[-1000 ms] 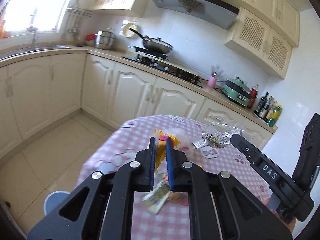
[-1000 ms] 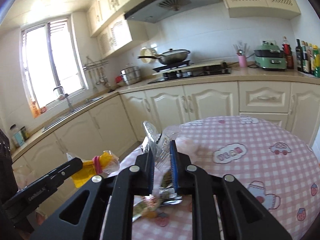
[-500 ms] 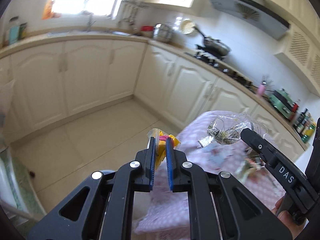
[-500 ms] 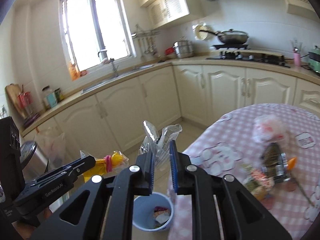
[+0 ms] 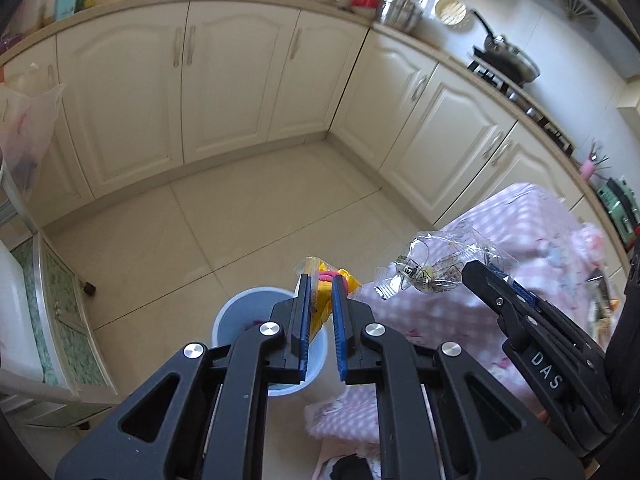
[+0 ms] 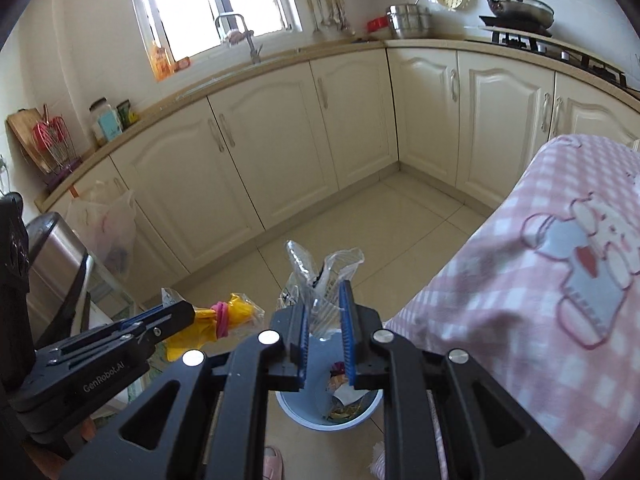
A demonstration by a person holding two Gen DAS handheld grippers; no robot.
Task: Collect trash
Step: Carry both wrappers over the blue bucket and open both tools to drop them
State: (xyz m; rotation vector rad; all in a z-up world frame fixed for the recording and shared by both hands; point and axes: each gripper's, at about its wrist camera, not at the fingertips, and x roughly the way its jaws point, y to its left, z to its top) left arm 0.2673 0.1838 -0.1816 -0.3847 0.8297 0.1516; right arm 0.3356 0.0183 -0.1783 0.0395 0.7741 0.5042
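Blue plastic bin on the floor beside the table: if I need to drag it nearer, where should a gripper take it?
Probably the thin upright rim of the blue plastic bin, one finger inside and one outside, coming straight down. The open top faces up and the round wall looks too wide to span. Choose the rim side away from the pink checked tablecloth, which hangs close.

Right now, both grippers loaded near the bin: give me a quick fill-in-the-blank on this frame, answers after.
1. The left gripper is shut on a ____ wrapper tied with a pink band.
2. The right gripper holds a ____ plastic bag.
3. Below both grippers stands a light ____ trash bin, with trash already inside.
4. The tablecloth is checked white and ____.

Answers: yellow; clear; blue; pink
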